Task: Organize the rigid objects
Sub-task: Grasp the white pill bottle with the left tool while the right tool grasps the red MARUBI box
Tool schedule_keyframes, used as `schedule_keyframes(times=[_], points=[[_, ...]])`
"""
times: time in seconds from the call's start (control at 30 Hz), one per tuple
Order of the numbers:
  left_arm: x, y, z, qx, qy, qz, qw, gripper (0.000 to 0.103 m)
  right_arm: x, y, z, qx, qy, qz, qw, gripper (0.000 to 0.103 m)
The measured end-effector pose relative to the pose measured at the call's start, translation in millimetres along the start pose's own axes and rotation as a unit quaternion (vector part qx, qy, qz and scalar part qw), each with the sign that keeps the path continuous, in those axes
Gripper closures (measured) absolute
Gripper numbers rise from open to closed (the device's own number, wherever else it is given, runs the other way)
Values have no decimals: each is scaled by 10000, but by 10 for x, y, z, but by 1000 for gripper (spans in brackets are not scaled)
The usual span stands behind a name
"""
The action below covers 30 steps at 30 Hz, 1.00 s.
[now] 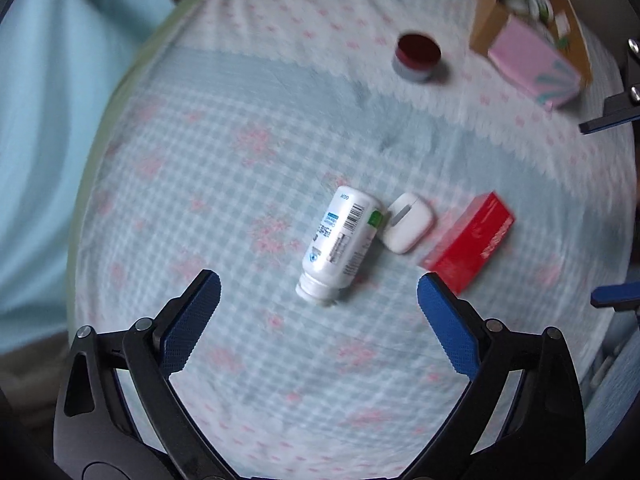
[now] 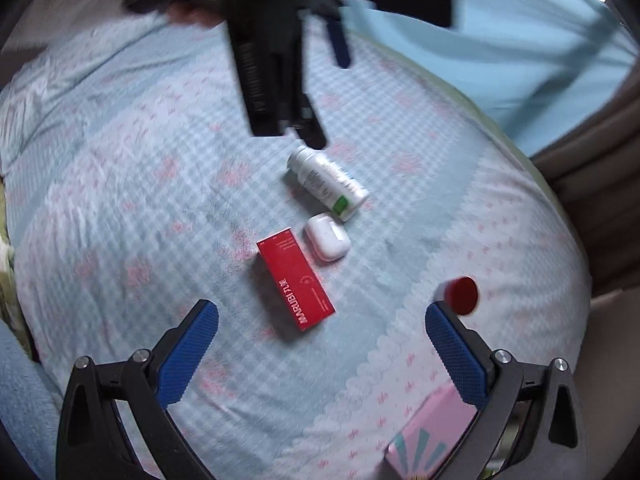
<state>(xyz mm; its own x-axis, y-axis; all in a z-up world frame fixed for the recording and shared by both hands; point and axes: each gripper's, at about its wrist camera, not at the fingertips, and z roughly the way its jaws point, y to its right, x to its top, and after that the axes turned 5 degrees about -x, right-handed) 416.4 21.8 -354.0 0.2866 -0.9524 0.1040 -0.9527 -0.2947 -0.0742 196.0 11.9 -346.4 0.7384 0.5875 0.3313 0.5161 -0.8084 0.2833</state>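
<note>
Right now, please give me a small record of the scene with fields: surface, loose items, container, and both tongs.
surface: checked bedsheet
loose items: white bottle lying on its side, white earbud case beside it, red box, small red-lidded jar
container: cardboard box, a pink box leaning out of it
left tongs: open, empty
right tongs: open, empty

Both wrist cameras look steeply down from opposite sides at the checked bedspread (image 1: 224, 168), sharing the white bottle (image 1: 340, 240) (image 2: 328, 182), earbud case (image 1: 406, 222) and red box (image 2: 295, 280) mid-frame, apparently at moderate height.
</note>
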Motion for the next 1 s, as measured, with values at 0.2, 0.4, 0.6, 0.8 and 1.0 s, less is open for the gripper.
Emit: schedule_keyframes(times=[0.2,0.4,0.6,0.8,1.0], points=[[245,29,693,-182,-753,1091,9910,15,138,-216,744,247,-591,-593,9962,11],[342,156,1160,-341,-1242,1594,9788,24,266,-423,1169,514,-832,-1039,9898,25],[395,284,1392,-466,-1544,1744,9714,39,274,-507,1358,615,-1183,-1241,9833,39],[470,324,1470,-484,-1630,1788,9691,57,254,-489,1400,392,-1267,-1260,9831,58],[475,366,1402,-414,-1519,1621,9741,57,256,-460,1384,440,-1208,-1180,9847,62]])
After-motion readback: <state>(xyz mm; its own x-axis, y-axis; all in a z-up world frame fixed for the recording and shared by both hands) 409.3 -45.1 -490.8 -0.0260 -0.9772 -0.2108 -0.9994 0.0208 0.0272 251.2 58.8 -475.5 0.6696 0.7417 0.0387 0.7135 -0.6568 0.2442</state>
